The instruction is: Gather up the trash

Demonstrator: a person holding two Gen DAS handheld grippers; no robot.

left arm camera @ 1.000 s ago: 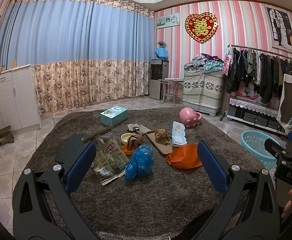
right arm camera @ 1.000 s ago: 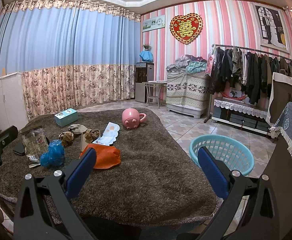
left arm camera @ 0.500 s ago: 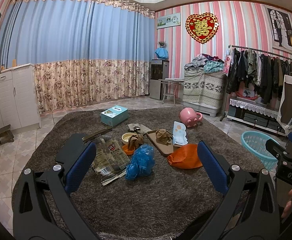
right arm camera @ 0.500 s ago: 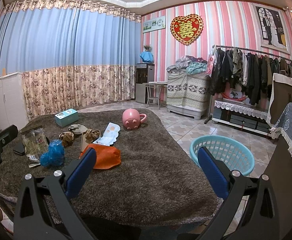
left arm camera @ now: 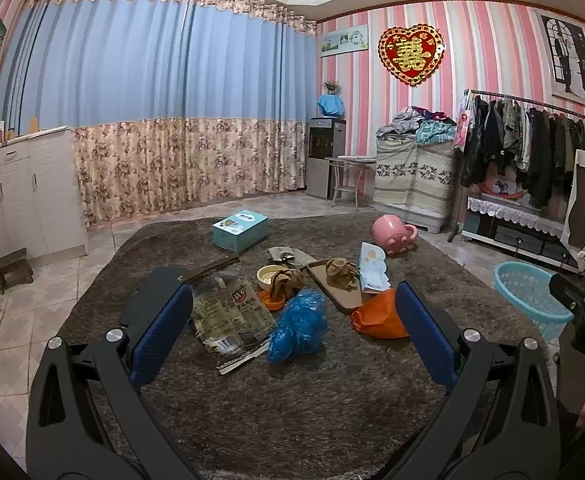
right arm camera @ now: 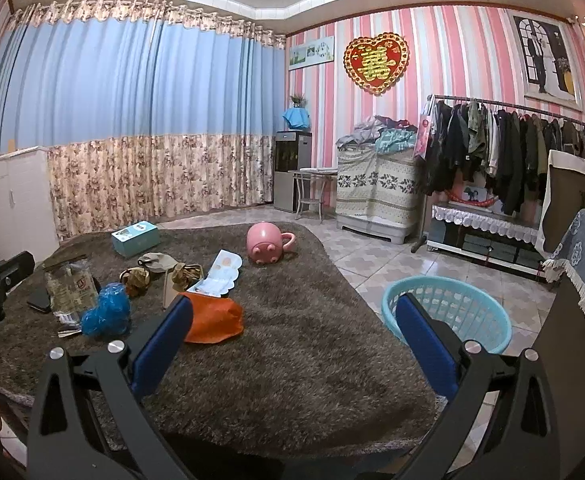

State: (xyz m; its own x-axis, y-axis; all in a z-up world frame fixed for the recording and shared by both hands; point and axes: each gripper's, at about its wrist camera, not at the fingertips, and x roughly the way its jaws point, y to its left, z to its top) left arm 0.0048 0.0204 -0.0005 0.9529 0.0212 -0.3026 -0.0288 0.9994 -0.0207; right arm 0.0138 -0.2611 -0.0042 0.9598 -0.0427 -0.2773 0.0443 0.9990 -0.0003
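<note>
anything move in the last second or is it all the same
Almost nothing changed. Both views drift very slightly, so the hands barely shifted. The left gripper and right gripper stay open and empty; nothing was grasped or released. The orange bag, blue bag, snack packet, pink mug and teal basket all lie where they were.

Your left gripper's finger hides part of the black slab [left arm camera: 148, 300]; print on the snack packet [left arm camera: 232, 312] stays unreadable.
</note>
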